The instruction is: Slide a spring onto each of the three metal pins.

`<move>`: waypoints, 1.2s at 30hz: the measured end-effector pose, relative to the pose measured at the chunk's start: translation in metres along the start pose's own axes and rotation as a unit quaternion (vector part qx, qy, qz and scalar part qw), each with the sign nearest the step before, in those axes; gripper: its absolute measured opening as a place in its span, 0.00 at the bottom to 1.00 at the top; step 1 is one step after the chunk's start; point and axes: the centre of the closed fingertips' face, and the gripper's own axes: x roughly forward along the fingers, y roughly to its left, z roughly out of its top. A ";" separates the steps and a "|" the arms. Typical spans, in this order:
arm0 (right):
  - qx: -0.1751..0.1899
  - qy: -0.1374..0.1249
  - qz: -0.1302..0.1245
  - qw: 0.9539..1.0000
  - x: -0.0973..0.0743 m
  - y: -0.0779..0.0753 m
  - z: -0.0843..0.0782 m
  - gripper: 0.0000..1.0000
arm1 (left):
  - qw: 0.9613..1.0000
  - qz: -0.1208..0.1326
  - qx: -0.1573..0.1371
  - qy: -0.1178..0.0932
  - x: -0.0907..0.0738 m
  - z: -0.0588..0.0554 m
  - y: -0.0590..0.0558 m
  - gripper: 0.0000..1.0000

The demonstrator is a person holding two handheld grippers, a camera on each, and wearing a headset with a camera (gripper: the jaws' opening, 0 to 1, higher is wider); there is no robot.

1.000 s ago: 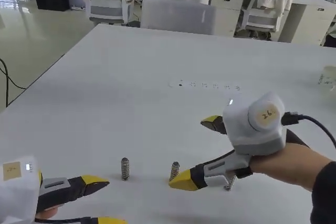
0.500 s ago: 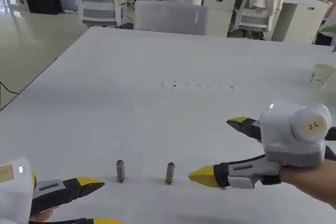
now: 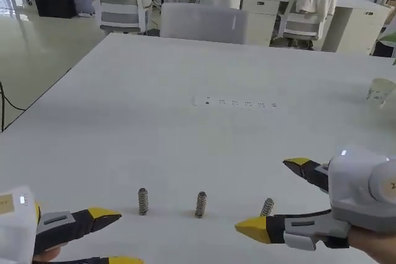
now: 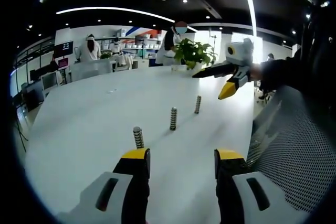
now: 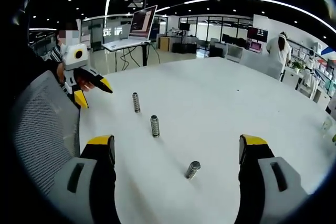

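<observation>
Three small coil springs stand upright in a row on the white table (image 3: pixel 185 140), each on a pin: the left spring (image 3: pixel 143 201), the middle spring (image 3: pixel 201 204) and the right spring (image 3: pixel 267 207). My right gripper (image 3: pixel 275 196) is wide open just right of the right spring, which stands between and ahead of its yellow fingertips (image 5: pixel 253 141). In the right gripper view that spring (image 5: pixel 192 169) leans a little. My left gripper (image 3: pixel 114 238) is open at the bottom left, short of the left spring (image 4: pixel 138 137), and holds nothing.
A row of small marks (image 3: pixel 235 102) runs across the table's middle. A clear cup (image 3: pixel 378 89) stands near the right edge. Office chairs (image 3: pixel 204 21) line the far edge. A mesh chair back (image 4: pixel 294 145) is close behind me.
My right gripper has drawn back to the right and toward me, off the row, uncovering the right spring. It stays open. The left gripper has hardly moved.
</observation>
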 end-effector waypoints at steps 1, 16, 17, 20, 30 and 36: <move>0.001 -0.003 -0.002 1.000 -0.001 0.001 0.000 1.00 | 1.000 0.000 -0.001 -0.001 0.000 0.000 0.000 0.48; 0.025 -0.004 0.006 1.000 -0.010 0.009 -0.029 1.00 | 1.000 0.011 -0.004 -0.005 0.001 0.001 0.005 0.50; 0.026 -0.001 0.007 1.000 -0.009 0.010 -0.032 1.00 | 1.000 0.012 -0.005 -0.005 0.001 0.000 0.006 0.50; 0.031 0.008 0.009 0.999 -0.010 0.013 -0.041 1.00 | 1.000 0.020 -0.012 -0.010 0.001 0.000 0.009 0.52; 0.041 0.007 0.010 0.999 -0.011 0.015 -0.045 1.00 | 0.998 0.048 -0.025 -0.011 0.002 -0.005 0.022 0.65; 0.050 0.004 0.008 0.999 -0.011 0.013 -0.046 1.00 | 0.998 0.062 -0.026 -0.011 0.002 -0.008 0.028 0.77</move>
